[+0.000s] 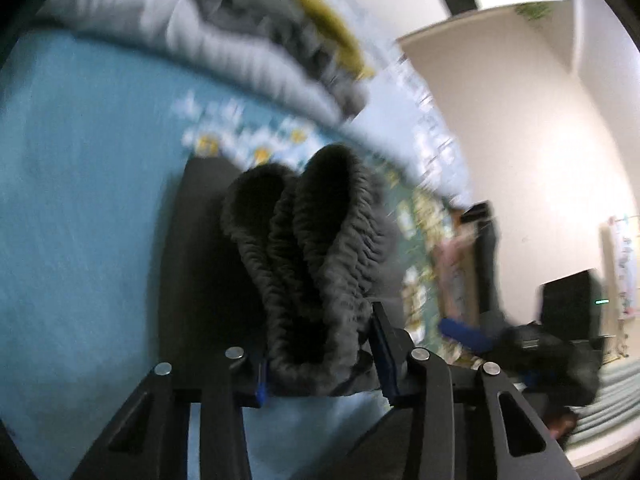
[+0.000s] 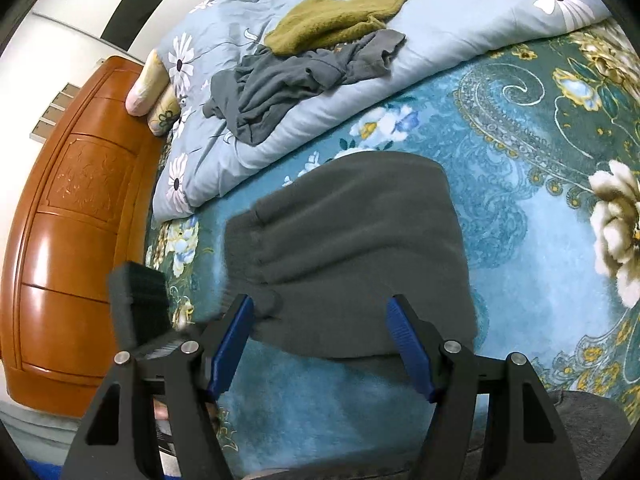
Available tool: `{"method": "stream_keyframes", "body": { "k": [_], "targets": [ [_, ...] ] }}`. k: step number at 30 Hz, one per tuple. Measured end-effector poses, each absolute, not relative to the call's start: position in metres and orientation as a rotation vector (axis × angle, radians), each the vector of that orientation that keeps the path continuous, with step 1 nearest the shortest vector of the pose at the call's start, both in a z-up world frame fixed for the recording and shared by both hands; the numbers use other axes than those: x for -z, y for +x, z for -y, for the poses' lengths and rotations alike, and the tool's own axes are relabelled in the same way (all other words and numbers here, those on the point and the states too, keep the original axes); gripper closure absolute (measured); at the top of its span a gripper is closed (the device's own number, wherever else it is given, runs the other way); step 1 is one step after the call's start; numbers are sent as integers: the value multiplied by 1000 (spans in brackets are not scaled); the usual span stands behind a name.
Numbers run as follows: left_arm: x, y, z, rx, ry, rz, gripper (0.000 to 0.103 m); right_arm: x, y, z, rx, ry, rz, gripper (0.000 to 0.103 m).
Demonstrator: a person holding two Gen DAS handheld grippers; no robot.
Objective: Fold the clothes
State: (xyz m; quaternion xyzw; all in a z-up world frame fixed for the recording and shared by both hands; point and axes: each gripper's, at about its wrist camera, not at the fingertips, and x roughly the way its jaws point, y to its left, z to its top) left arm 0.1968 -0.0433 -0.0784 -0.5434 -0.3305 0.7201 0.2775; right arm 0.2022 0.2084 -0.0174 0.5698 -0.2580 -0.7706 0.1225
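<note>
Between the blue-padded fingers of the left hand-held gripper [image 1: 320, 364] sits a bunched, ribbed band of dark grey fleece garment [image 1: 316, 264], the jaws clamped on it so that two looped folds of the ribbing stand up just ahead of the pads. The left wrist view is smeared with blur, so how firm that hold is I cannot tell. Ahead of the right hand-held gripper [image 2: 320, 344], whose jaws stand wide apart and hold nothing, the same garment [image 2: 352, 256] lies as a compact, roughly rectangular slab on the teal floral bedspread [image 2: 520, 208], its near edge just under the fingertips. To that gripper's left, the other tool shows as a black block beside the cloth's corner. My judgement is that the thick, springy fleece could slip out of the left pinch, or the lifted edge could drag the layers beneath askew and spoil the slab's shape. Farther off, on the pale blue flowered quilt [image 2: 460, 12], a crumpled grey shirt [image 2: 288, 80] and an olive-green knitted jumper [image 2: 332, 20] lie in a loose heap, beyond them an orange-brown wooden headboard [image 2: 72, 216].
</note>
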Motion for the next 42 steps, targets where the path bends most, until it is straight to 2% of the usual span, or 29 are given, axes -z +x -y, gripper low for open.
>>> {"method": "stream_keyframes", "body": {
  "k": [3,5,7,10,18,21,23,29,32,33,35,37,40,42],
  "targets": [
    [82,192,62,-1963,-1465,907,60,29,190,-205,2237,1708,753,32],
    [111,190,67,-1914,-1572,960,59,36,182,-203,2229,1738,754,32],
    [138,190,72,-1858,-1669,1018,53,44,174,-201,2221,1768,754,32],
    [136,203,88,-1802,-1648,1102,45,56,163,-199,2204,1818,762,32],
    [48,200,83,-1994,-1449,786,44,64,163,-204,2229,1879,768,32],
    [37,184,58,-1992,-1394,715,44,59,161,-195,2237,1861,715,32],
    [53,175,47,-2030,-1431,657,44,61,159,-191,2242,1866,675,32],
    [116,161,53,-1931,-1589,823,44,79,156,-193,2207,1875,706,32],
    [105,169,72,-1886,-1556,909,44,69,158,-192,2195,1861,660,32],
    [101,172,81,-1907,-1539,914,42,64,159,-196,2190,1837,662,32],
    [96,178,97,-1947,-1513,923,29,54,163,-209,2186,1783,663,32],
    [107,178,105,-1956,-1557,919,27,55,164,-223,2182,1803,654,23],
    [136,174,98,-1869,-1651,958,27,73,161,-242,2102,1915,677,22],
    [149,172,89,-1831,-1673,967,26,87,156,-243,1977,1940,742,13]
  ]
}}
